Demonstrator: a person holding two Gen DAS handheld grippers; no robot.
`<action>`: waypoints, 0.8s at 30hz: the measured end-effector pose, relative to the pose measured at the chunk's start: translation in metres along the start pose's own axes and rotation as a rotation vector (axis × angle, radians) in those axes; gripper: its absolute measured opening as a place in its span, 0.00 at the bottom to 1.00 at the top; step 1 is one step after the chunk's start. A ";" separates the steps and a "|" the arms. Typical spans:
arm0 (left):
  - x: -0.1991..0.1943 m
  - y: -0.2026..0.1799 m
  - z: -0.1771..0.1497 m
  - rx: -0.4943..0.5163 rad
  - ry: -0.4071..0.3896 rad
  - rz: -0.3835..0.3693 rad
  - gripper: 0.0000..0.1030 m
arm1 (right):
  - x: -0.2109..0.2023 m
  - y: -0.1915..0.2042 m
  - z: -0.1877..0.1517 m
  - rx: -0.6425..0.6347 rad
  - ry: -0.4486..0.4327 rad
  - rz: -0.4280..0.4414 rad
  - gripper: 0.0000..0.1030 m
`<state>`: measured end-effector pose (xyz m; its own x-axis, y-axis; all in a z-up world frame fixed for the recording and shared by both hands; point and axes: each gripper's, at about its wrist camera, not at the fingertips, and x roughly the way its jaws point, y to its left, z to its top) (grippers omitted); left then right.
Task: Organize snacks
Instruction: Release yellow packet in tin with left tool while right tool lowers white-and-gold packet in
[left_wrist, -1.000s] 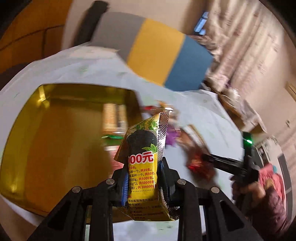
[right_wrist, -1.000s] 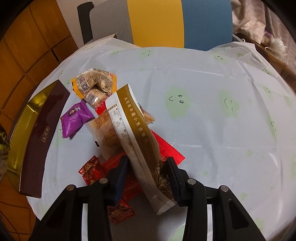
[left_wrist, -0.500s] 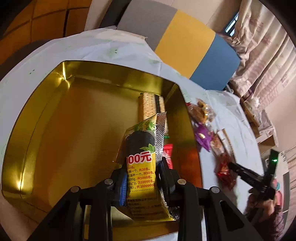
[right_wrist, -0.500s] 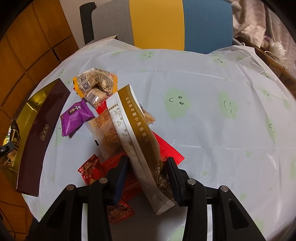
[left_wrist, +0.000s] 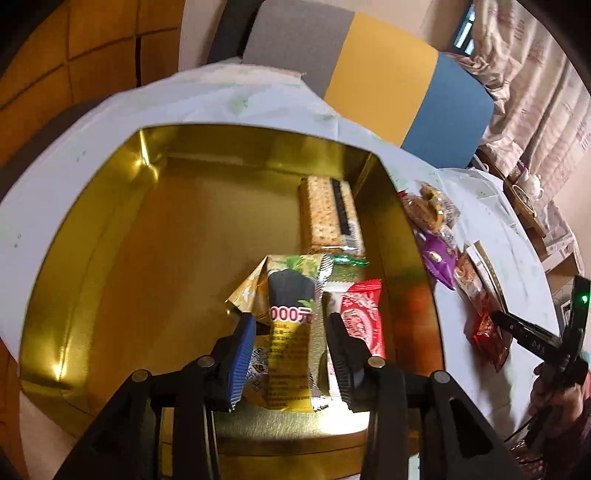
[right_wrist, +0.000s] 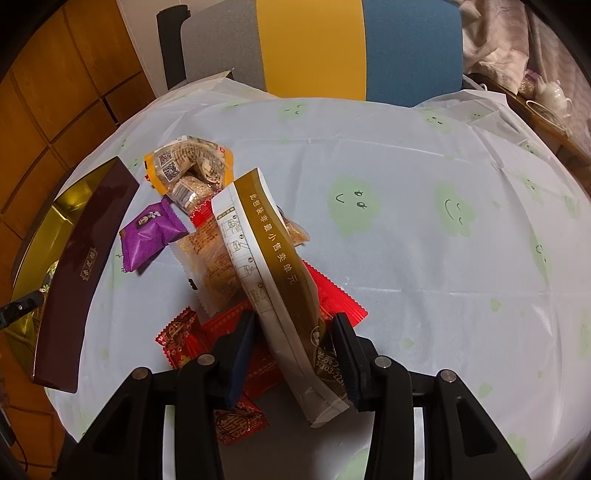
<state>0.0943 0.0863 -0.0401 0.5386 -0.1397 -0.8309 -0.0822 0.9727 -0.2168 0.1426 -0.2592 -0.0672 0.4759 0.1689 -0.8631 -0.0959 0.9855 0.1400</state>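
Left gripper (left_wrist: 290, 332): jaws are opening over the gold tin, with the yellow snack packet (left_wrist: 291, 332) sitting between them; a gap is showing on both sides, so the pads are not pressing on it.
Yellow snack packet: lying inside the gold tin (left_wrist: 110, 258) near its front right part, its lower end reaching the front wall.
Tin contents: a cracker pack (left_wrist: 327, 214) is lying toward the far right wall, a small green wrapper (left_wrist: 349, 261) is peeking out just below it, and a red candy (left_wrist: 360, 314) is lying just beside the yellow packet.
Right gripper (right_wrist: 291, 341): jaws are opening around a long brown-and-white sachet (right_wrist: 266, 258); the sachet is standing tilted between the fingers, leaning against the right one, with a gap at the left one.
Snack pile: a purple packet (right_wrist: 149, 236), an orange-edged clear bag (right_wrist: 188, 170), a clear biscuit pack (right_wrist: 210, 266) and red wrappers (right_wrist: 184, 336) are lying together on the pale tablecloth (right_wrist: 424, 221) under and behind the sachet.
Tin seen from the right wrist: sitting at the table's left edge, dark maroon outside (right_wrist: 85, 266).
Background: a grey, yellow and blue chair back (right_wrist: 314, 48) is standing behind the table.
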 end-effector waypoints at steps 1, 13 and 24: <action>-0.004 -0.002 0.000 0.011 -0.017 0.005 0.39 | 0.000 0.000 0.000 0.000 0.000 -0.013 0.48; -0.035 -0.026 -0.012 0.133 -0.098 -0.035 0.39 | 0.000 0.025 0.010 -0.117 -0.007 -0.132 0.33; -0.040 -0.017 -0.026 0.134 -0.095 -0.035 0.39 | -0.016 0.009 -0.002 0.057 -0.004 -0.063 0.25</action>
<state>0.0525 0.0705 -0.0164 0.6164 -0.1621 -0.7706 0.0474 0.9845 -0.1692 0.1325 -0.2526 -0.0534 0.4828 0.1061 -0.8693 -0.0156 0.9935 0.1126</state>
